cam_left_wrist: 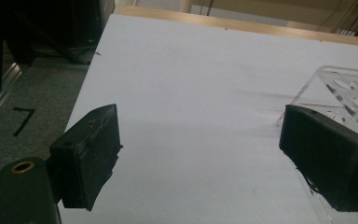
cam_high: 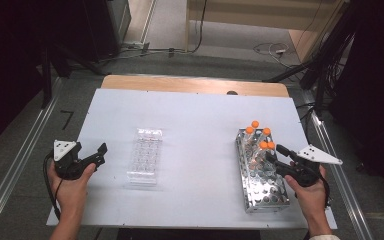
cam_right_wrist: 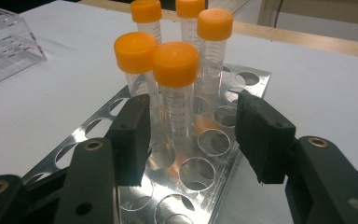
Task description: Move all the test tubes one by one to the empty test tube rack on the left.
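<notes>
while the right claw [cam_right_wrist: 191, 135] straddles the nearest orange-capped tube [cam_right_wrist: 176, 88] in the metal rack [cam_high: 263, 181], its jaws stand apart on either side of the tube's clear body and neither pad seems to press on it, so nothing is grasped. the step in hand looks like taking this tube out of the rack. four more capped tubes [cam_right_wrist: 168, 32] stand close behind and beside it at the rack's far end, and the left-hand jaw sits just beside the neighbour on that side, so the grip should land below the cap, square on the wall, without pinching two at once. centre the tube between the pads first, since it sits nearer the left one, then close gently and lift straight up along the hole's axis so the rack does not tip or drag on the desk [cam_high: 200, 115]. the left claw [cam_left_wrist: 200, 154] rests released at the near left of the desk, its jaws wide with nothing between them, just beside the clear plastic rack [cam_high: 145, 155], which is probably where the tube goes, though its holes are hard to read.
</notes>
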`<state>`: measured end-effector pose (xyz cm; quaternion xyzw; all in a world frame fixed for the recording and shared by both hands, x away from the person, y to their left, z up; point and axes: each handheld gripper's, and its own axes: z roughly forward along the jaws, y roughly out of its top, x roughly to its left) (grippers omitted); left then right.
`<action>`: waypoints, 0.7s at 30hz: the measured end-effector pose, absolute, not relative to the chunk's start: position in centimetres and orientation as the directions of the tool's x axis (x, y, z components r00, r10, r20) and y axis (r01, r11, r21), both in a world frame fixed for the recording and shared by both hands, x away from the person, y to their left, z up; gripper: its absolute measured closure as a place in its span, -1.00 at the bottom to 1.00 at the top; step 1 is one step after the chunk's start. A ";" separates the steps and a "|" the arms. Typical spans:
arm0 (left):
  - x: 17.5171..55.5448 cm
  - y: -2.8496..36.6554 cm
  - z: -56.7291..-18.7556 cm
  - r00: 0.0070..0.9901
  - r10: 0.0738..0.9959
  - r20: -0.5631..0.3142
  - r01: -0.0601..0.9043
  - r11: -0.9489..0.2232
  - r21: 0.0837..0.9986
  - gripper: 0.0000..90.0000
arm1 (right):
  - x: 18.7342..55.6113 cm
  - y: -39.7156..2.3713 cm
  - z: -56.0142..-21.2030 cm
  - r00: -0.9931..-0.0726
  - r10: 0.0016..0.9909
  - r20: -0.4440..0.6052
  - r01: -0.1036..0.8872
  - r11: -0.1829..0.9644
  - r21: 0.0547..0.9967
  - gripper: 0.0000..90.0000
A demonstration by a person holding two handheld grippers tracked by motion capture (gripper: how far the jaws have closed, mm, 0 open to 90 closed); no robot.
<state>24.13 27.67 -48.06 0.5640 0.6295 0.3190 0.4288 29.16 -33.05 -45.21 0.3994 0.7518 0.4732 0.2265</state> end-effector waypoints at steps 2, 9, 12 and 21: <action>24.1 27.7 -48.1 0.004 0.984 -0.179 0.436 0.159 0.886 -0.72 | 29.3 -33.0 -45.3 -0.587 0.809 0.034 0.387 0.243 0.889 0.01; 24.2 27.7 -48.1 0.004 0.984 -0.177 0.436 0.158 0.886 -0.72 | 29.7 -32.7 -45.7 -0.620 0.785 0.018 0.372 0.273 0.887 0.05; 24.2 27.7 -48.1 0.003 0.984 -0.178 0.437 0.159 0.885 -0.72 | 29.8 -32.6 -45.8 -0.633 0.774 0.019 0.363 0.275 0.890 0.11; 24.1 27.7 -48.1 0.005 0.983 -0.183 0.439 0.162 0.884 -0.72 | 30.0 -32.7 -46.0 -0.656 0.754 0.032 0.364 0.279 0.889 0.31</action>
